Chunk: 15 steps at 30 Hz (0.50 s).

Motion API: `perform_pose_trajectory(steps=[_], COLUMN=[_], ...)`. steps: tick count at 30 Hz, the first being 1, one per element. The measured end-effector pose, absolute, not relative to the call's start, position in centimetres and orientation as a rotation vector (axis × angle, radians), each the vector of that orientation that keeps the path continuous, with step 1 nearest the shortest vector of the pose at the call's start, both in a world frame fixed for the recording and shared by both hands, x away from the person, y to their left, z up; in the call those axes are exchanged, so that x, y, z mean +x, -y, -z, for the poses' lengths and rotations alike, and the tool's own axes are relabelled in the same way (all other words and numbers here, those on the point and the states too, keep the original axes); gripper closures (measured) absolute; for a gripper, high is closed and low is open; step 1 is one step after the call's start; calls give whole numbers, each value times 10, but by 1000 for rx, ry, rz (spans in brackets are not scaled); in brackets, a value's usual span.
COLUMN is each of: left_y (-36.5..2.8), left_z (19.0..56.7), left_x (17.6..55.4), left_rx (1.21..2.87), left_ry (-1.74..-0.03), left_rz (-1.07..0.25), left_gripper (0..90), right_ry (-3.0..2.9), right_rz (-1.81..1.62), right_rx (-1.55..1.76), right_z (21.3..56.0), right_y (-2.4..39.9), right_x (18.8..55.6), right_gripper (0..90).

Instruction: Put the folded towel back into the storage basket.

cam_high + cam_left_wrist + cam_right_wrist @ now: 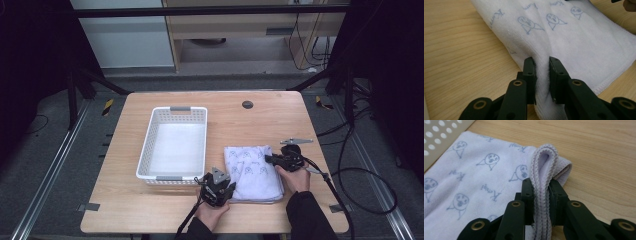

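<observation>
**Q:** So where's the towel (252, 172), and how's it going to behave?

**Me:** Folded on the counter (260, 122), just right of the white basket (175, 142). It's soft and floppy, light I'd guess, so it'll sag wherever it isn't held. Edges are the place to grab. My left hand-held gripper (542, 77) is pinched on a bunched ridge at the near edge, and my right hand-held gripper (541, 200) is clamped on the stacked hems at the far right corner.
</observation>
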<state>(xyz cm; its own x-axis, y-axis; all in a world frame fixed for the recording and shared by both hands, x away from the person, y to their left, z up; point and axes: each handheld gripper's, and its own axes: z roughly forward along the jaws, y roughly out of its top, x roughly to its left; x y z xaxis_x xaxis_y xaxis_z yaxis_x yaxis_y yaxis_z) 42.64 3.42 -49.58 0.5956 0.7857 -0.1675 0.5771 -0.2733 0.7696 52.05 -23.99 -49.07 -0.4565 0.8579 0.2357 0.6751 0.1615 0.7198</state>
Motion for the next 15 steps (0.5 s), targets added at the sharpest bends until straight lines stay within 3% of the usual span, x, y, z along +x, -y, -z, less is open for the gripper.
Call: perform_pose_trajectory(steps=[15], left_y=[-36], left_z=[449], left_x=[417], left_rx=[1944], left_ry=[-953], left_rz=[-388], left_gripper=[763], right_ry=[-2079], right_rz=[-1327], right_rx=[1365], right_z=[435], right_y=[248], right_x=[489], right_gripper=[774])
